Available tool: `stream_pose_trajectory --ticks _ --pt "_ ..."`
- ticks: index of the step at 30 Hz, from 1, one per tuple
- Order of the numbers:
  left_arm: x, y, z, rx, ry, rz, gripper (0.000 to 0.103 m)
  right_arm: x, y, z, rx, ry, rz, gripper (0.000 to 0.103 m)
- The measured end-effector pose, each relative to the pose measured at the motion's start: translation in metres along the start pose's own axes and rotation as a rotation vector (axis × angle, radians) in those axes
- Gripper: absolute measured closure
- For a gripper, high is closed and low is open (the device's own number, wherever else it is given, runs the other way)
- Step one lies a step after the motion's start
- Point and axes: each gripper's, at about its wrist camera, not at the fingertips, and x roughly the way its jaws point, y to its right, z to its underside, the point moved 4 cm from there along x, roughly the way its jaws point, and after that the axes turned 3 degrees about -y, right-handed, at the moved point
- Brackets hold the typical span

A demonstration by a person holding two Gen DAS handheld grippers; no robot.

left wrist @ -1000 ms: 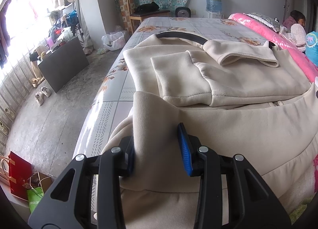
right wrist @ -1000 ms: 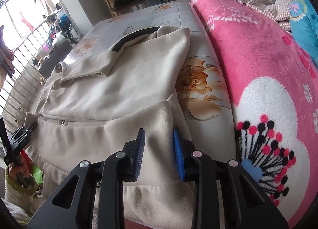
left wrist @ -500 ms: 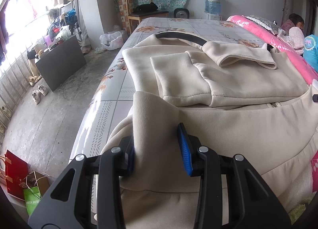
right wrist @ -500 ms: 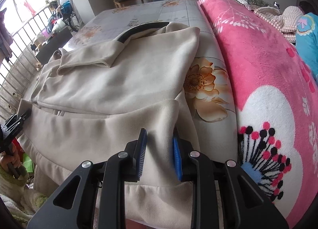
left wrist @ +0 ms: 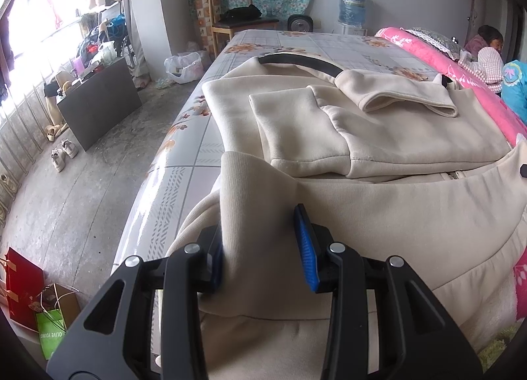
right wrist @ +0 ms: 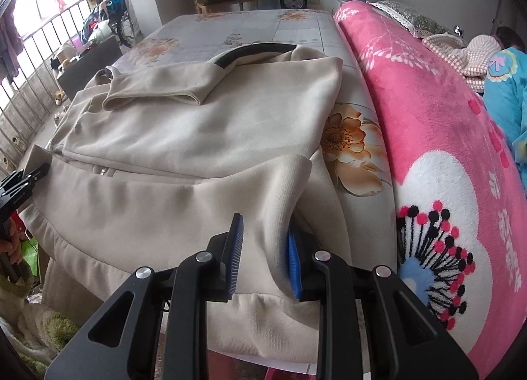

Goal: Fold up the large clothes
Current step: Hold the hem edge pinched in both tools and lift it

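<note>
Cream fleece jacket (left wrist: 378,136) lies half-folded on the bed (left wrist: 296,43), its hem clamped in the left gripper (left wrist: 260,245) and apparently pinched by the closing right gripper (right wrist: 263,251), whose shallow bite could slip on lifting.

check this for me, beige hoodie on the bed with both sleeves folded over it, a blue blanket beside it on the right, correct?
Not quite: the blanket is pink, not blue, as the right wrist view shows. The rest holds: the beige hoodie lies on the bed with both sleeves folded over it, the blanket on its right.
</note>
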Motion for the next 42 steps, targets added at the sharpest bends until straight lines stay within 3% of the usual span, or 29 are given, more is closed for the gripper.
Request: stream_pose_trajectory --ticks 4,8,13,21,42 --pt "0.0 0.0 0.0 0.004 -0.002 -0.003 0.067 0.002 0.002 0.0 -0.005 0.005 0.034 0.091" --pt "-0.004 0.001 0.0 0.015 0.0 -0.019 0.068 0.002 -0.001 0.002 -0.036 0.012 0.079 0.091" --pt "-0.008 0.007 -0.001 0.04 -0.006 -0.018 0.079 0.006 -0.009 0.004 -0.08 0.02 0.148 0.091" --pt "-0.006 0.013 -0.002 0.068 -0.041 -0.068 0.08 0.011 -0.018 0.008 -0.153 0.015 0.245 0.091" --pt "0.001 0.014 -0.008 0.048 -0.109 -0.093 0.079 0.015 -0.017 0.007 -0.158 -0.012 0.237 0.091"
